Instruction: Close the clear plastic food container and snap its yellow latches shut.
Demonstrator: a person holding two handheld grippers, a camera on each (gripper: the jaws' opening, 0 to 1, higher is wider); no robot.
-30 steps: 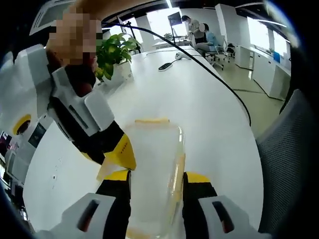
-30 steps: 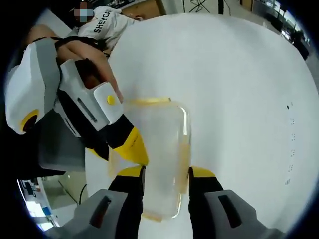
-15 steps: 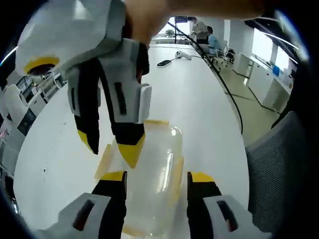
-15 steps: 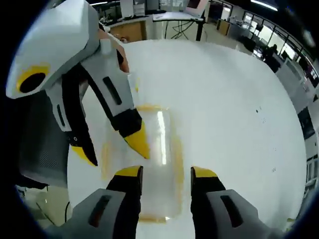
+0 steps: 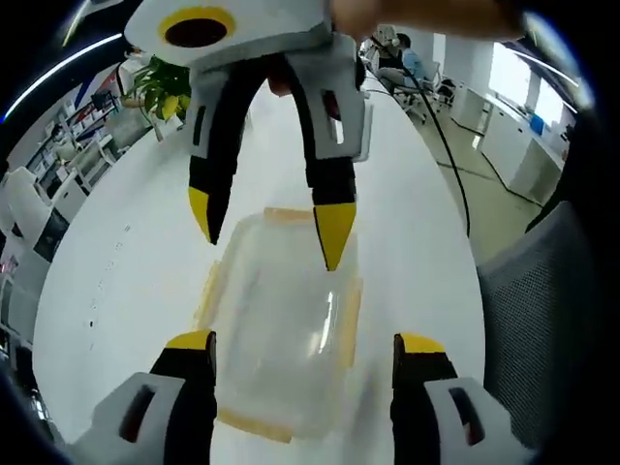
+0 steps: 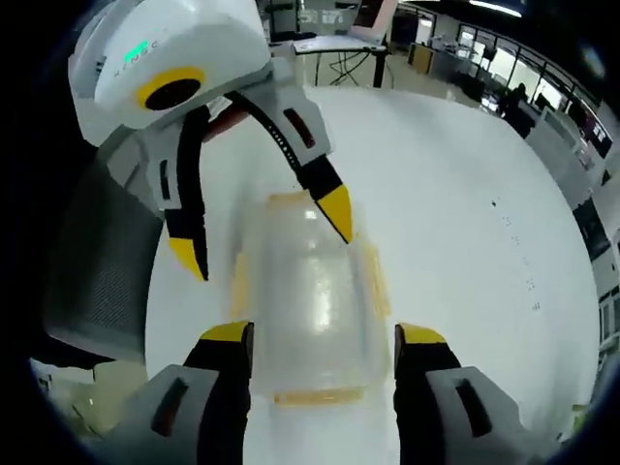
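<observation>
A clear, rounded-rectangular plastic container (image 5: pixel 281 329) with yellow latches (image 5: pixel 254 425) lies on the glossy white table (image 5: pixel 126 291) between the wide-open left tongs (image 5: pixel 305 344) and the facing right tongs (image 6: pixel 325 336), also spread and holding nothing.

The clear plastic food container with yellow latches (image 5: pixel 281 334) (image 6: pixel 312 325) lies on the white round table (image 5: pixel 126 281) (image 6: pixel 465 213), hemmed between both tools. The left gripper (image 5: pixel 305 351) straddles its near end, jaws spread wide; the right gripper (image 6: pixel 324 337), likewise spread, reaches over its far end. Bare tabletop lies on either long side. A grey mesh chair (image 5: pixel 542 320) stands beside the table edge, and a black cable (image 5: pixel 450 160) crosses farther off.
</observation>
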